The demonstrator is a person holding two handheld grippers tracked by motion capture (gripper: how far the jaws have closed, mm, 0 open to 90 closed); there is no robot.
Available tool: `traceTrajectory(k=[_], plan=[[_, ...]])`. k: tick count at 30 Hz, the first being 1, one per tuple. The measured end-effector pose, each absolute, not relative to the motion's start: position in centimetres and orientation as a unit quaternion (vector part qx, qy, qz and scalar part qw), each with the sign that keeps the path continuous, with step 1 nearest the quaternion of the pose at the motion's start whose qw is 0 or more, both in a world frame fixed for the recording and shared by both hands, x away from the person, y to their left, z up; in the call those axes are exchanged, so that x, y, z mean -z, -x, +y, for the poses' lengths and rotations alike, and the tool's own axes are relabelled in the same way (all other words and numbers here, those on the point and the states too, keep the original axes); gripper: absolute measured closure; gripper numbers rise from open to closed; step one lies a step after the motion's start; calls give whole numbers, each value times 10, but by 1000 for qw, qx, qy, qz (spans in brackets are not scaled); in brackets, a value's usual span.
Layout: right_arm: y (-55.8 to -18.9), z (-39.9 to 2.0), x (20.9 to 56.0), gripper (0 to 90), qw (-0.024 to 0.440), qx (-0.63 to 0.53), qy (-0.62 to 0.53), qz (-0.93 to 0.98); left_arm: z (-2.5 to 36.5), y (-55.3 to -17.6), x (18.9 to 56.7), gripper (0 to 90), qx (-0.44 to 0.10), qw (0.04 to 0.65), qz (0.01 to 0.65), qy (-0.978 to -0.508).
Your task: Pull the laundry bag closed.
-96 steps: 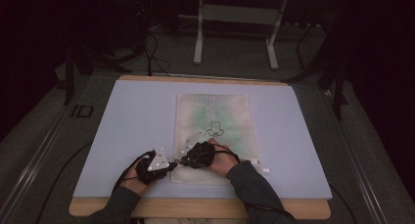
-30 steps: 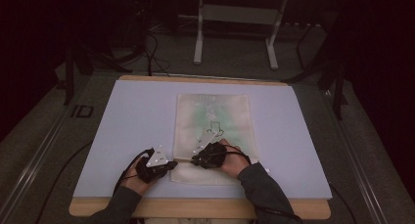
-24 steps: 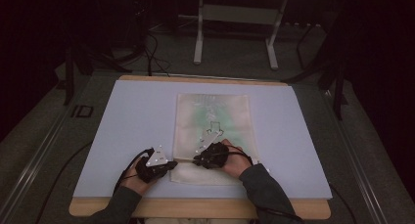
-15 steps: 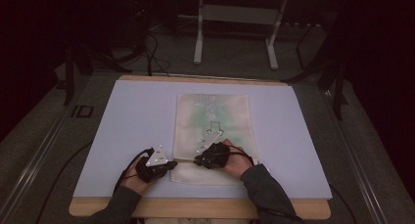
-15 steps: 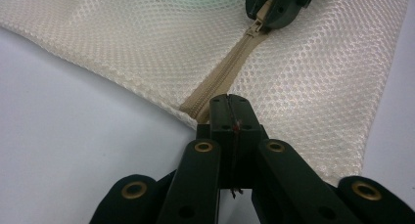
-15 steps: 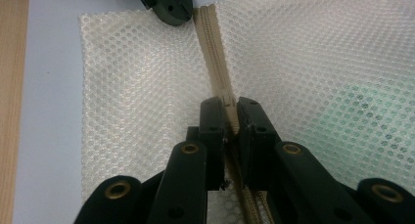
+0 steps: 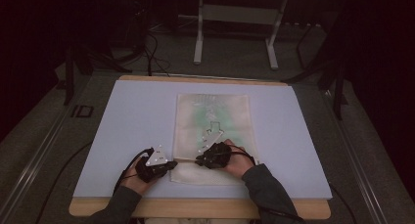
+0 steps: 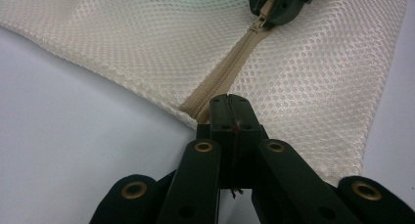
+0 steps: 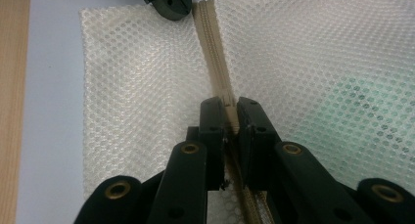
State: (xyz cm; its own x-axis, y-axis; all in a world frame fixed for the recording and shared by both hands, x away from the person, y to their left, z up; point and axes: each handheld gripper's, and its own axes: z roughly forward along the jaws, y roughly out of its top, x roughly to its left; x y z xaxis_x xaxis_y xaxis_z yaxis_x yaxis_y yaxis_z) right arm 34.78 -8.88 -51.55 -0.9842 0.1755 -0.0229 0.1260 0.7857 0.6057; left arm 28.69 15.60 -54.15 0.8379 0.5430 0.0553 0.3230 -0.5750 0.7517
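My left tongs point(image 8: 230, 104) are clamped on the zipper point(image 8: 230, 67) end at the mesh bag's point(image 7: 213, 116) edge; my right tongs point(image 9: 231, 111) pinch its slider. The bag lies flat on the tabletop point(image 7: 127, 116).

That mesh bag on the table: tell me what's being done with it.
A person at the table is working the zipper of a cream mesh bag lying flat on a pale blue mat. The left gripper is clamped on the end of the zipper tape at the bag's edge, holding it in place. The right gripper is closed on the zipper's slider pull farther along the track. Something green shows through the mesh.
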Motion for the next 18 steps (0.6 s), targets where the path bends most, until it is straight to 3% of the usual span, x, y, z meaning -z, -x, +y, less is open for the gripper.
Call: traceTrajectory(k=[18], plan=[[-349,-95,514,821,36,-315,-83,945,156,-287,542,897,-140,390,248,-876]])
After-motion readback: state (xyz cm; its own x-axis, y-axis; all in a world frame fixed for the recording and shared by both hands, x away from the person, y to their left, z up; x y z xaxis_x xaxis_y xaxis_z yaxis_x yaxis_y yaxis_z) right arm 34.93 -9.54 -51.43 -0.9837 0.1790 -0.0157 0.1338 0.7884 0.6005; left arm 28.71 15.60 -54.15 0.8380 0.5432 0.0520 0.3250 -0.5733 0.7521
